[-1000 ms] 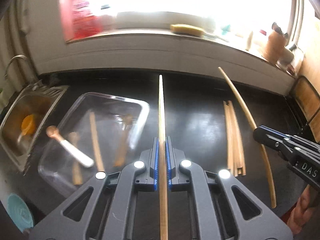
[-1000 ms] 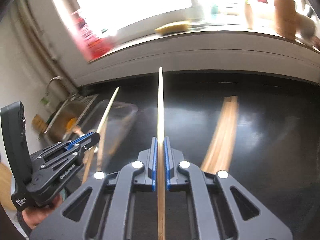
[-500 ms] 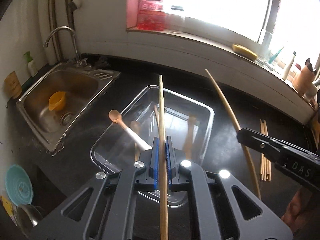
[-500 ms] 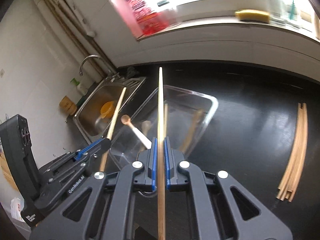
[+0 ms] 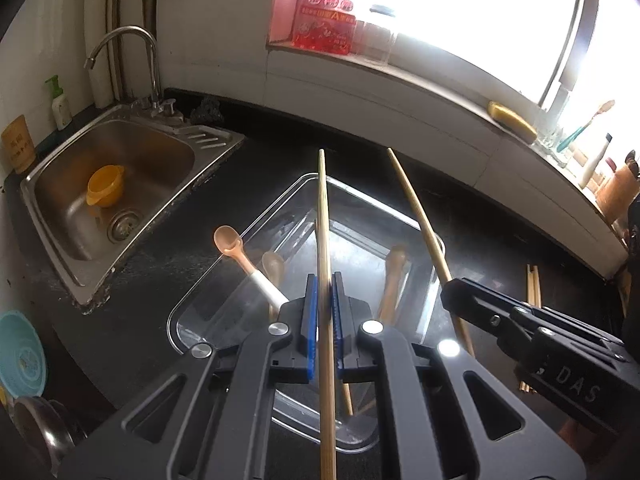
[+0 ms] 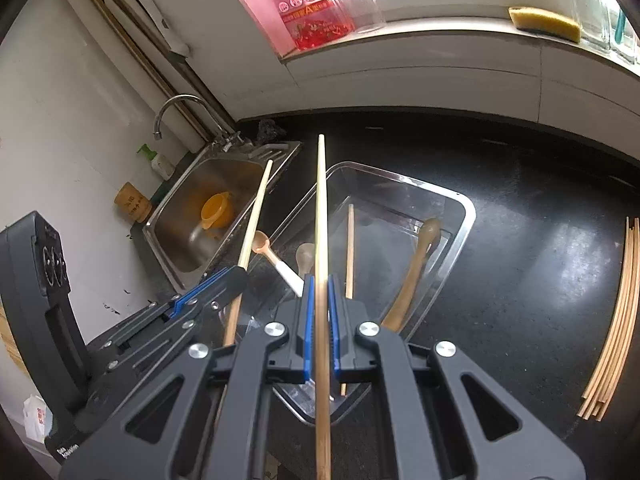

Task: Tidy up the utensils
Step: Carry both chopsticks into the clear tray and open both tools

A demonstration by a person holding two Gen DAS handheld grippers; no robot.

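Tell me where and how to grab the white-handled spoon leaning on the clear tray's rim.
Grip the white handle of the spoon just inside the clear tray, coming from above with the jaws across the shaft. The bowl sticks out over the rim toward the sink, so the shaft is tilted and raised. Both grippers already hold chopsticks, so free one first.

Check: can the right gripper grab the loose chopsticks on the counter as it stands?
Probably not yet. The right gripper is shut on a chopstick over the tray; the loose chopsticks lie unobstructed, off to its right.
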